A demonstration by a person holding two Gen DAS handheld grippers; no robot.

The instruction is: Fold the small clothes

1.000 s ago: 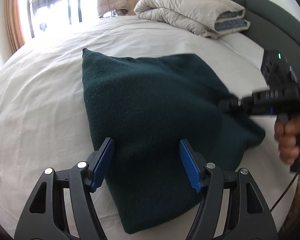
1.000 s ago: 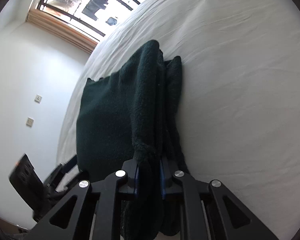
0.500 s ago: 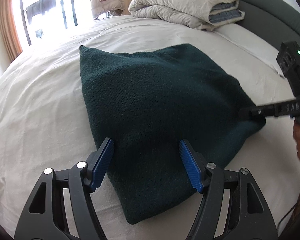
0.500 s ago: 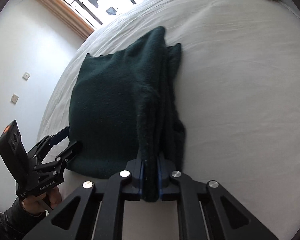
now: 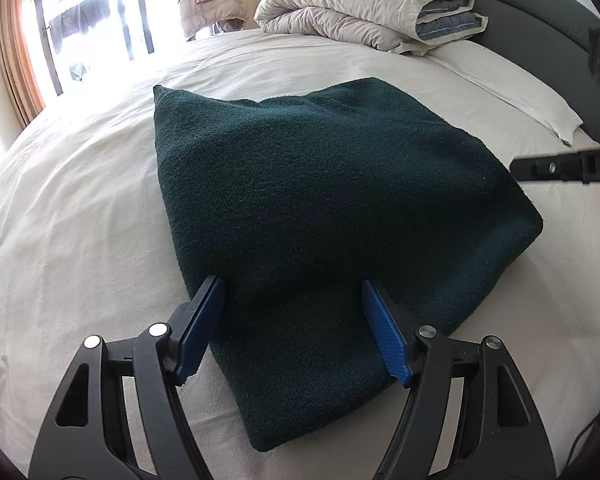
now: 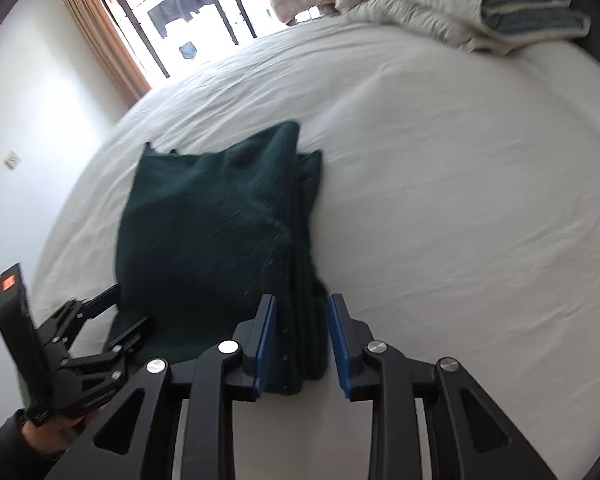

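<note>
Your right gripper (image 6: 302, 340) had just let go of the folded dark green knitted top (image 5: 332, 216), and your left gripper (image 5: 294, 328) stood wide open. Bump its thick edge and the layers could flop apart.

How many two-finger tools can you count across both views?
2. The left tool hovers open over the near edge of the dark green folded garment. The right tool straddles the garment's stacked side edge, open. None seems hidden.
</note>
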